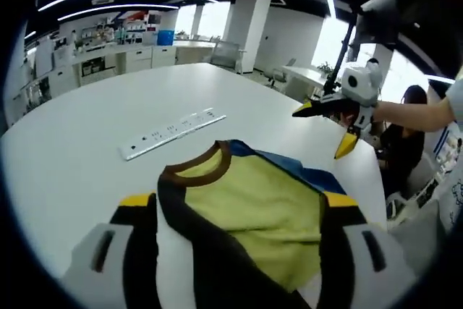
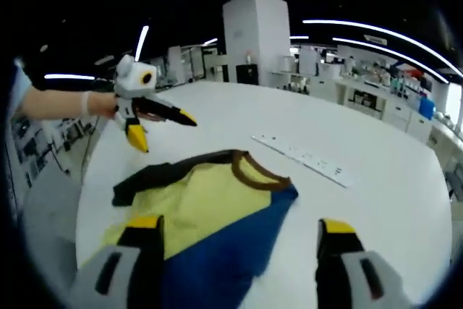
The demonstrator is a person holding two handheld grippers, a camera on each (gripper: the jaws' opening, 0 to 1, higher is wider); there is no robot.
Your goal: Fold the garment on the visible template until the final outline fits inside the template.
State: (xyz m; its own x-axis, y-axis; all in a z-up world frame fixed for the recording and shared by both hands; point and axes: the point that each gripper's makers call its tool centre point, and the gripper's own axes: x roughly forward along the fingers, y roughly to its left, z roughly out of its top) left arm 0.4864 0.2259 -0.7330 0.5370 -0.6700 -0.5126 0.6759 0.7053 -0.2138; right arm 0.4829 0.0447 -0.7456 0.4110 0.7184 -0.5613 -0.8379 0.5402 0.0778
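**Garment flat, both tongs spread and empty**

A white tabletop (image 1: 87, 128) is seen carrying a yellow, blue and brown garment (image 1: 253, 208), lying just ahead of both tongs. A white power strip (image 2: 307, 157) is noted beyond it. The left tongs (image 2: 163, 128) and right tongs (image 1: 325, 128) are held above the tabletop, jaws wide, nothing gripped.

Your left gripper view looks low and close across the garment (image 1: 249, 211) toward the far counters, right gripper (image 1: 334, 125) beyond. Your right gripper view faces it from the opposite side. Both share the garment, white table (image 1: 87, 128) and power strip (image 1: 172, 132).
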